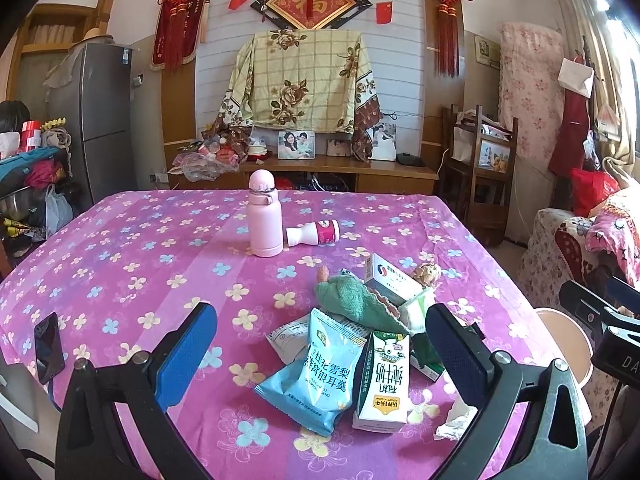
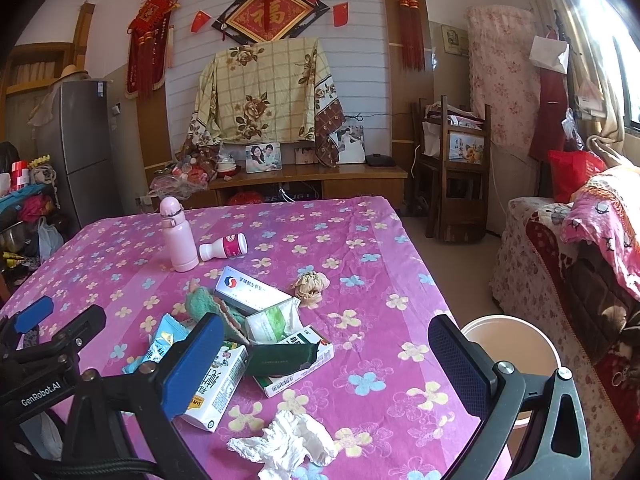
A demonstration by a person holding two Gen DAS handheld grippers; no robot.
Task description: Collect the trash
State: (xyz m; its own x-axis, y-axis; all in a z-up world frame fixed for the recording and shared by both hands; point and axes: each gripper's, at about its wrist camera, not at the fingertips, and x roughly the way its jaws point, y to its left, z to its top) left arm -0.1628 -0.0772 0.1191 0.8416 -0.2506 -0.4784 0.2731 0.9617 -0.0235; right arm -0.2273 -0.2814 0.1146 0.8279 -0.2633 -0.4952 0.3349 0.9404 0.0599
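A pile of trash lies on the pink flowered table (image 1: 120, 248): a blue snack bag (image 1: 316, 376), a milk carton (image 1: 384, 380), a green cloth (image 1: 356, 300), a white and blue box (image 2: 252, 290), a green and white box (image 2: 296, 364) and crumpled tissue (image 2: 288, 440). My left gripper (image 1: 320, 352) is open, its jaws either side of the bag and carton, above them. My right gripper (image 2: 326, 364) is open above the tissue and the boxes. A beige bin (image 2: 516, 352) stands on the floor by the table's right edge.
A pink flask (image 1: 264, 216) stands upright mid-table with a small white bottle (image 1: 314, 233) lying beside it. A phone (image 1: 49, 347) lies near the left edge. A dried flower ball (image 2: 310, 284) sits right of the pile. A covered sofa (image 2: 580, 264) is at the right.
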